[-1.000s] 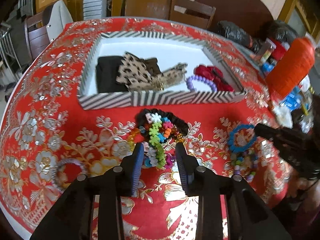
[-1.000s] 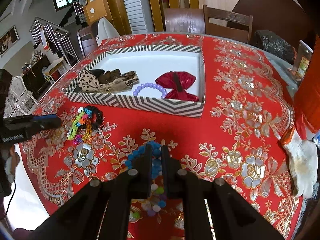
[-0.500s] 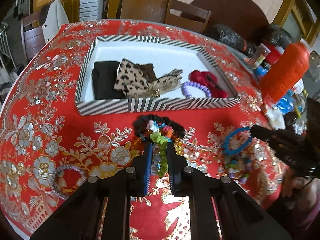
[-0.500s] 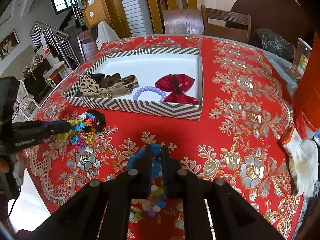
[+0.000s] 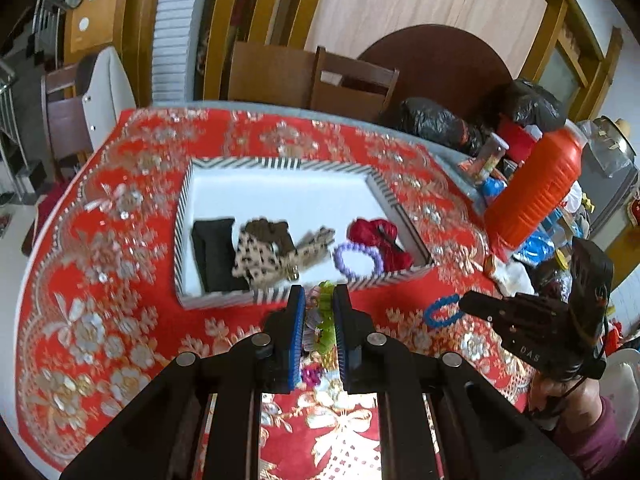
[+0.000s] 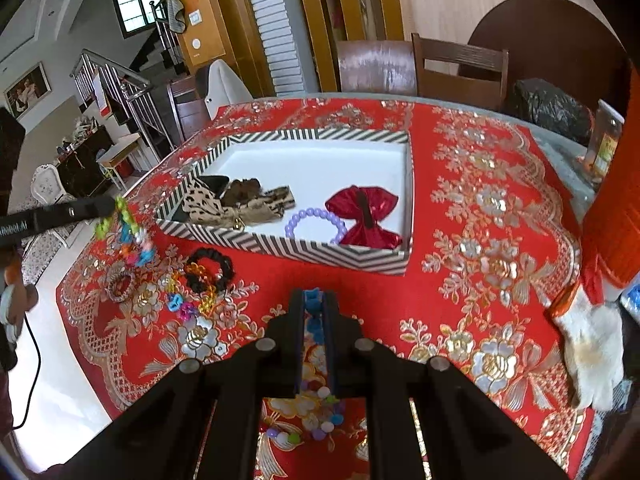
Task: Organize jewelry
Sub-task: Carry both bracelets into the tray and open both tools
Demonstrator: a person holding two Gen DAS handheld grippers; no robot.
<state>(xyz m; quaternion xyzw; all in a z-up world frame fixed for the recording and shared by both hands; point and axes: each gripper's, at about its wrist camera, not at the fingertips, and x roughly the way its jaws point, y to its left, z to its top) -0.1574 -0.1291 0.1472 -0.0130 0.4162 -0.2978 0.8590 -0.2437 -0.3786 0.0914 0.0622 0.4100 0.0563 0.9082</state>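
Note:
My left gripper (image 5: 319,300) is shut on a multicolour beaded bracelet (image 5: 324,320) and holds it in the air just in front of the striped tray (image 5: 280,292); it also shows in the right wrist view (image 6: 128,232). My right gripper (image 6: 315,300) is shut on a blue bead bracelet (image 6: 314,316), lifted above the cloth, seen from the left wrist too (image 5: 440,312). The tray (image 6: 320,248) holds a purple bead bracelet (image 6: 316,220), a red bow (image 6: 366,216), leopard scrunchies (image 6: 236,204) and a black item (image 5: 212,256).
On the red cloth lie a black scrunchie (image 6: 210,270), small coloured rings (image 6: 180,306), a dark ring (image 6: 120,284) and a pastel bead bracelet (image 6: 316,420). An orange container (image 5: 536,196), black bags (image 5: 440,124) and clutter stand at the right. Chairs stand behind.
My left gripper shut on the multicolour bracelet and lifted it toward the tray. My right gripper, shut on the blue bracelet, rose off the cloth.

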